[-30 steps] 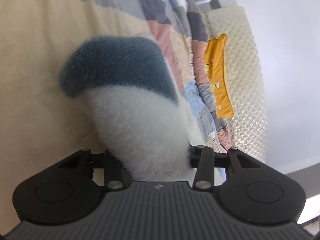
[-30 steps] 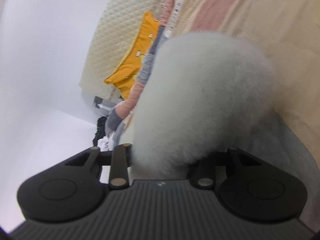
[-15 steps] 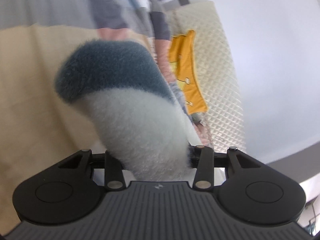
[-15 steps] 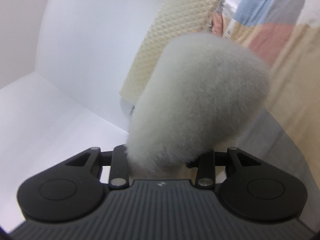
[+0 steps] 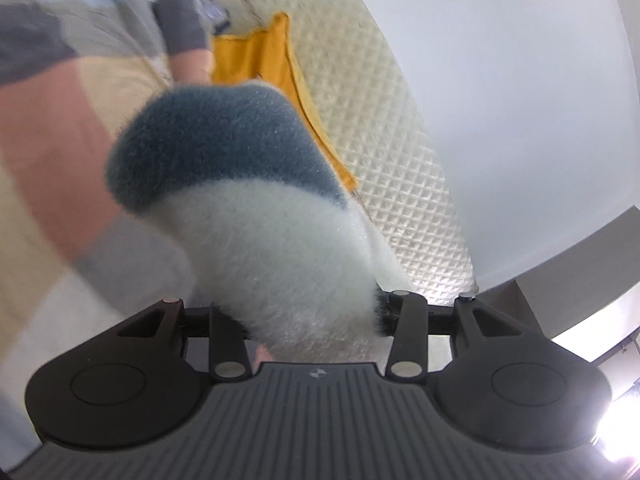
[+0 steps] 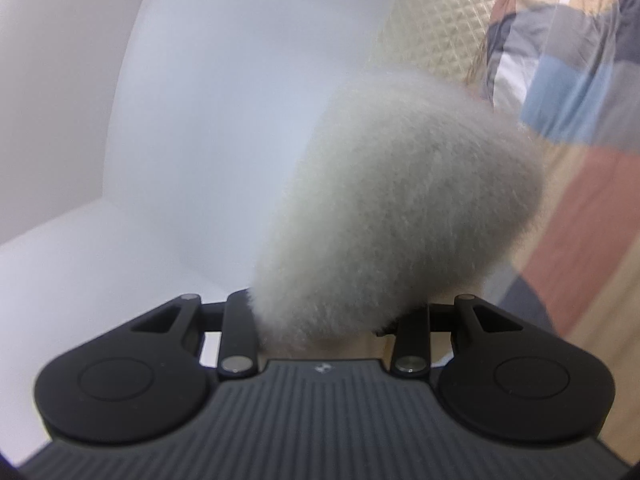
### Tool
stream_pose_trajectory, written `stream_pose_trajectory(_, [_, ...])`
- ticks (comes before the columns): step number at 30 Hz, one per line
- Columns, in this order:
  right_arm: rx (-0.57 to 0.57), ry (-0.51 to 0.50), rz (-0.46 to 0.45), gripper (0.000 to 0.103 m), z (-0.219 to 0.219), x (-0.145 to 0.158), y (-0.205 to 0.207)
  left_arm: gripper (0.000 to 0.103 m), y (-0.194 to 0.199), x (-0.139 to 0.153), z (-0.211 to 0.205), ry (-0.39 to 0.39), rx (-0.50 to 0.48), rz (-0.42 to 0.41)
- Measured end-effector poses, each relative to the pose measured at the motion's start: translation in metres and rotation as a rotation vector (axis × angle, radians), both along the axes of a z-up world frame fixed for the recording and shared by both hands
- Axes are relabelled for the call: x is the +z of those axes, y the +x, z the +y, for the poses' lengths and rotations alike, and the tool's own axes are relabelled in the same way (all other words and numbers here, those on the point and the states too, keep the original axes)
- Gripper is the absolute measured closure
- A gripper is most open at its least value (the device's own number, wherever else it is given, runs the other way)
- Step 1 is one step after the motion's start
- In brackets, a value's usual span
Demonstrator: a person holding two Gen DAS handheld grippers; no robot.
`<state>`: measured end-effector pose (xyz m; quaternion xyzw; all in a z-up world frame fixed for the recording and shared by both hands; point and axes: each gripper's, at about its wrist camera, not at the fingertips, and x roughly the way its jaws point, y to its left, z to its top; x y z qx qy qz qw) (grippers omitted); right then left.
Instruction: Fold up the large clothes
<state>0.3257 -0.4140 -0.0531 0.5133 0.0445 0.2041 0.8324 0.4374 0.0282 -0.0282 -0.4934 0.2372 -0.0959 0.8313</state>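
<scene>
The fluffy garment (image 5: 256, 216) bunched across both views blocks the way ahead, with the quilted headboard (image 5: 384, 128) behind and bare wall (image 6: 200, 120) open leftward in the right view

The left gripper (image 5: 308, 320) is clamped on the fluffy garment (image 5: 248, 208) — fingers hidden in it. The right gripper (image 6: 324, 320) grips the same garment's pale part, tilted slightly upward.
</scene>
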Motion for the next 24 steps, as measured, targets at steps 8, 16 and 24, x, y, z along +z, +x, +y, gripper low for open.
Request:
stream_pose_trajectory(8, [-0.077, -0.036, 0.019, 0.062, -0.065, -0.018, 0.085, 0.055, 0.126, -0.047, -0.067, 0.028, -0.064, -0.004])
stream_pose_trajectory(16, [-0.126, 0.048, 0.175, 0.062, -0.078, -0.113, 0.125, 0.055, 0.197, -0.135, -0.088, 0.13, -0.115, 0.072])
stream_pose_trajectory(24, [-0.06, 0.091, 0.327, 0.062, -0.072, -0.19, 0.119, 0.055, 0.192, -0.199, -0.072, 0.185, -0.157, 0.064])
